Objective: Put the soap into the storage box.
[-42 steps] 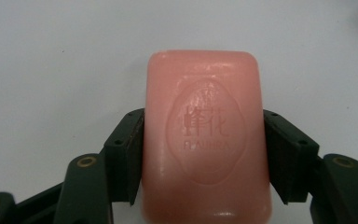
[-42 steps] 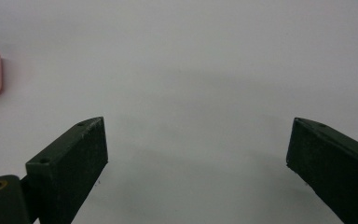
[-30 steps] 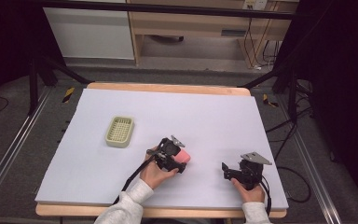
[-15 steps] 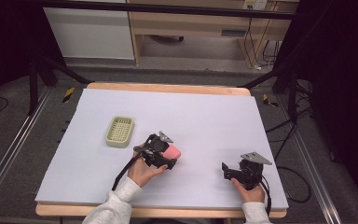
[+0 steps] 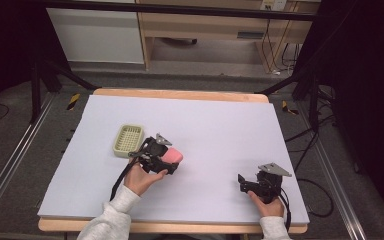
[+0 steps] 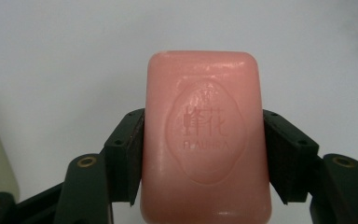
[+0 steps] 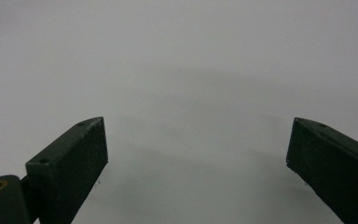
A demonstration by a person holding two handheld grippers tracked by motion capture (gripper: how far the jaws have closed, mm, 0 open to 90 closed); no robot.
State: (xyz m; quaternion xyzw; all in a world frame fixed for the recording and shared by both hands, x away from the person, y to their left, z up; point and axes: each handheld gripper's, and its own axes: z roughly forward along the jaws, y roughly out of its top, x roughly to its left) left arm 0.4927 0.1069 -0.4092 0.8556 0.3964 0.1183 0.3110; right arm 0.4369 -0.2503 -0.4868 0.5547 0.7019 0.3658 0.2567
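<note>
Two claws were at work over a pale lilac-white surface. In the left gripper view, the left claw [image 6: 204, 158] was closed on a pink bar of soap [image 6: 204, 140], its black pads pressing the bar's two long sides. An oval was stamped into the soap's face, with raised Chinese characters in it and a line of Latin capitals beneath that looked like "FLAUHRA", though the letters were too soft to read for certain. In the high view the same left claw [image 5: 166, 159] carried the soap [image 5: 171, 156] left of the surface's middle, nearer the front edge than the back, and whether the bar touched the sheet could not be told.

Just beside it, toward the left edge, lay a small pale green basket [image 5: 128, 140] with a slotted floor; nothing could be made out inside it.

Near the front right corner the right claw [image 5: 243, 182] was held in a hand [image 5: 266, 204]. In the right gripper view its jaws stood wide apart with only bare sheet between them.

The surface [image 5: 220, 120] was a light sheet on a wooden board whose rim showed along the back and front edges. Beyond the back edge stood a wooden desk [image 5: 205, 30] and a white cabinet [image 5: 97, 35] on a grey floor, with dark curtains on both sides.
</note>
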